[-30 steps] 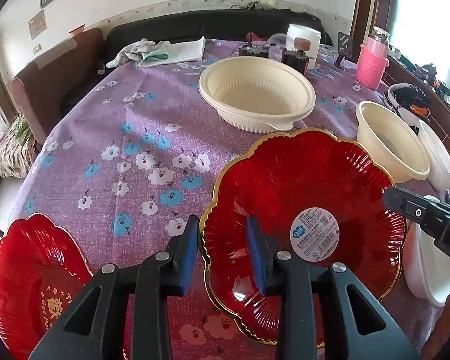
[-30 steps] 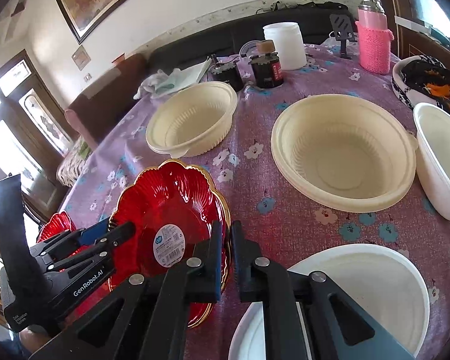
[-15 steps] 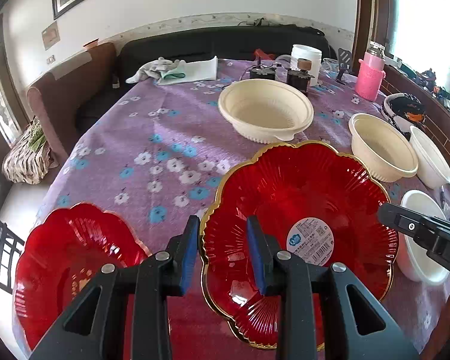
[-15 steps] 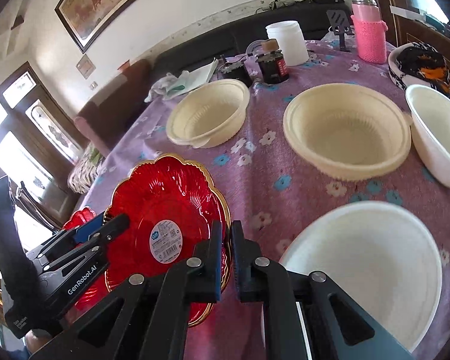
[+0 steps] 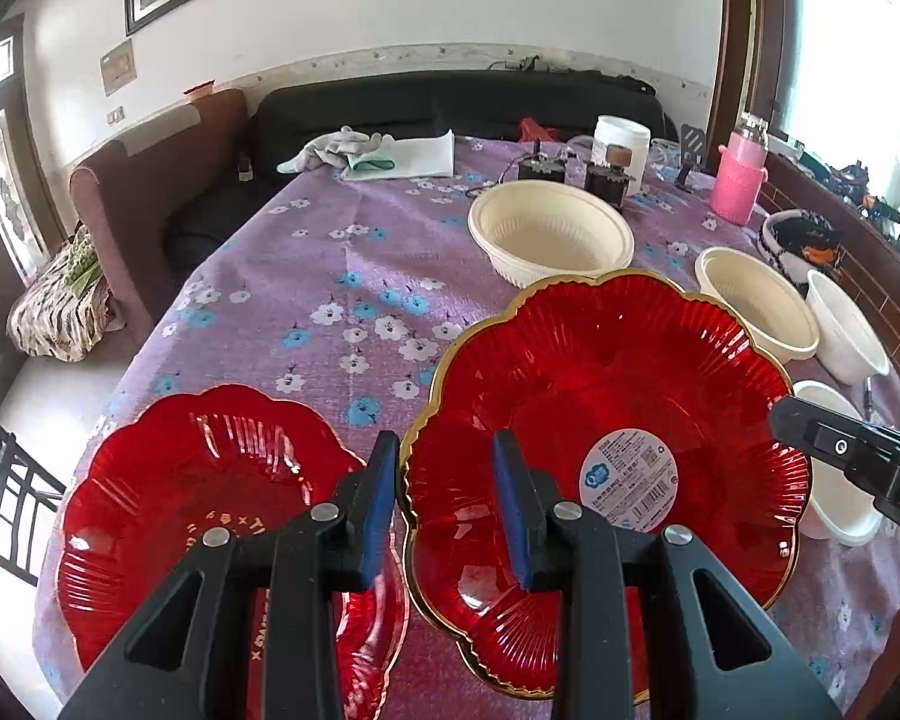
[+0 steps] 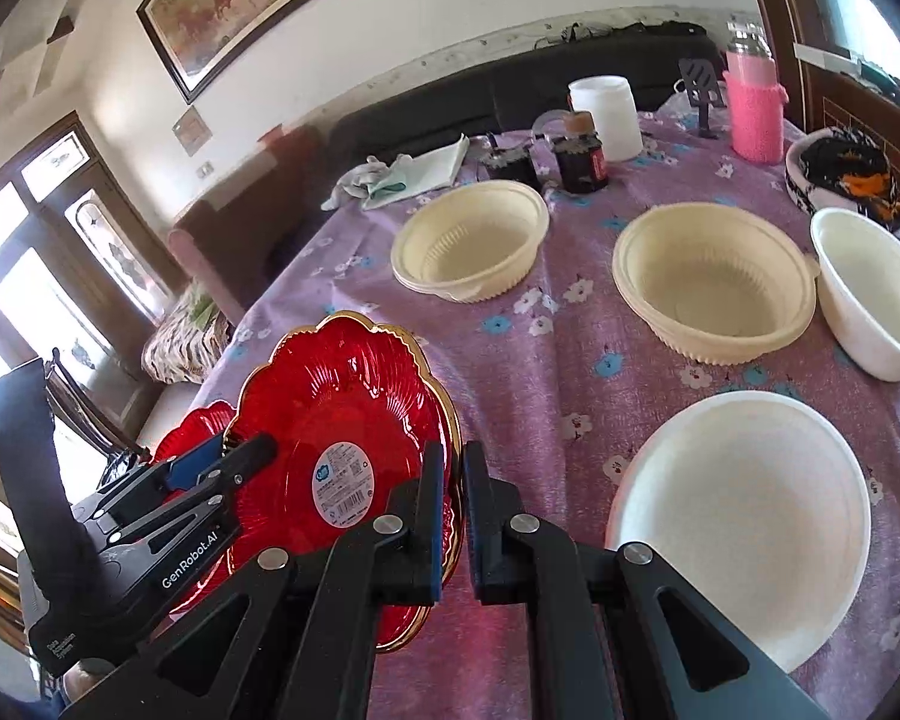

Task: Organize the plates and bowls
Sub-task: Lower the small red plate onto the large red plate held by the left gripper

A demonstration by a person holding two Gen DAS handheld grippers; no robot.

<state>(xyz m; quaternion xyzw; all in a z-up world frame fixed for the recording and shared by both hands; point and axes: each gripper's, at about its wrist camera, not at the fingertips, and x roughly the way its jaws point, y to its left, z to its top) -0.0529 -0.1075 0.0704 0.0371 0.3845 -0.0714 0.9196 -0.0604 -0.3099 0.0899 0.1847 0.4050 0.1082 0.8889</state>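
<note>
Both claws (image 5: 447, 507) (image 6: 453, 516), clamped on gold-rimmed red plate (image 5: 600, 384), have risen above table.

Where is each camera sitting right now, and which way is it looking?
Left wrist: on the left gripper, angled down the table; its jaws straddle the gold-rimmed red plate's left rim; right gripper's tip at right.
Right wrist: on the right gripper, angled down; jaws shut on that plate's right rim; left gripper at left.
Shared: the plate, second red plate, cream bowls.

Between the jaws: red ribbed plate (image 5: 606, 396), gold-edged. Left of them: plain red plate (image 5: 198, 480). Beyond: cream bowls (image 5: 549, 234) on a purple flowered cloth (image 5: 342, 276).
</note>
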